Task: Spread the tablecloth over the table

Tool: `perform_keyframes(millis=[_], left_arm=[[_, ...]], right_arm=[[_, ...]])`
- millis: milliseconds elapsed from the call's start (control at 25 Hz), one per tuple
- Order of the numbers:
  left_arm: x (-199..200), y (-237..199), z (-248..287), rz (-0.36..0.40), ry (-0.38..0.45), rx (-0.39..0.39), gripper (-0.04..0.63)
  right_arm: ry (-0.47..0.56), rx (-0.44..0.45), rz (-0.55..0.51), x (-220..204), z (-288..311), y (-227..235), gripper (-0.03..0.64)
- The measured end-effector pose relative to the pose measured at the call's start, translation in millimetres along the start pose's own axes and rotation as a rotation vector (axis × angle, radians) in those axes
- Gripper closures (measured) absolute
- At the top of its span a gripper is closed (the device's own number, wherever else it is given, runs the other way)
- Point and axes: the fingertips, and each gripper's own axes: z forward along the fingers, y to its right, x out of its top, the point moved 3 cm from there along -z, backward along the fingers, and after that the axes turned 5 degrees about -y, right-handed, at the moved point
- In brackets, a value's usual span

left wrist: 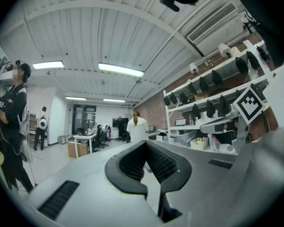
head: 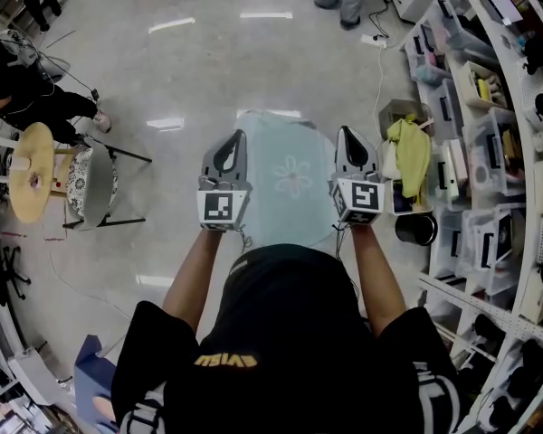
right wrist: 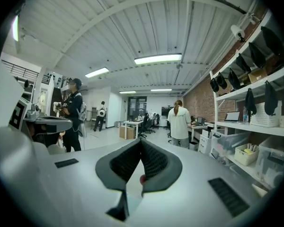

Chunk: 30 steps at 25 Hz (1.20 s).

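Note:
A pale blue tablecloth (head: 290,181) with a flower print lies over a small table right below me in the head view, between the two grippers. My left gripper (head: 237,137) is held over the cloth's left edge and my right gripper (head: 345,134) over its right edge. Both point away from me, level with the room. In the left gripper view the left gripper (left wrist: 146,143) has its tips together with nothing held. The right gripper (right wrist: 141,141) looks the same in its own view. Neither gripper view shows the cloth.
Shelving (head: 493,152) with bins runs along the right, with a yellow cloth (head: 413,152) and a black bucket (head: 416,229) at its foot. A round wooden stool (head: 29,172) and a chair (head: 95,183) stand left. A person in white (right wrist: 180,123) stands ahead.

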Motion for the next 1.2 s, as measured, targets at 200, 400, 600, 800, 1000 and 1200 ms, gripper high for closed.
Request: perform_keyframes(millis=[200,400,600,800,1000,1200], left_arm=[[1.5,5.2,-1.9,0.007,0.008,-0.008,0.578],[5.0,8.3,-2.7,0.014,0.01,-0.016,0.578],[4.5,11.3,-3.1,0.018,0.011,-0.025,0.578],[5.3,11.9,-2.8,0.022,0.015,-0.028,0.578],[3.1,13.0,-4.7,0.018,0.012,-0.026,0.578],[2.6,14.9,-5.6,0.006,0.002,-0.023,0.578]], right_arm=[[0.003,-0.003,-0.001,-0.1,-7.0,-0.6,0.617],[0.01,-0.003,-0.005,3.9,-10.5,-1.2,0.617],[0.015,-0.005,-0.011,4.4,-12.2,-2.8,0.615],[0.01,-0.005,-0.015,4.9,-13.2,-3.0,0.617],[0.01,-0.003,-0.018,3.0,-14.1,-4.0,0.615],[0.007,0.002,-0.018,2.7,-14.9,-5.2,0.615]])
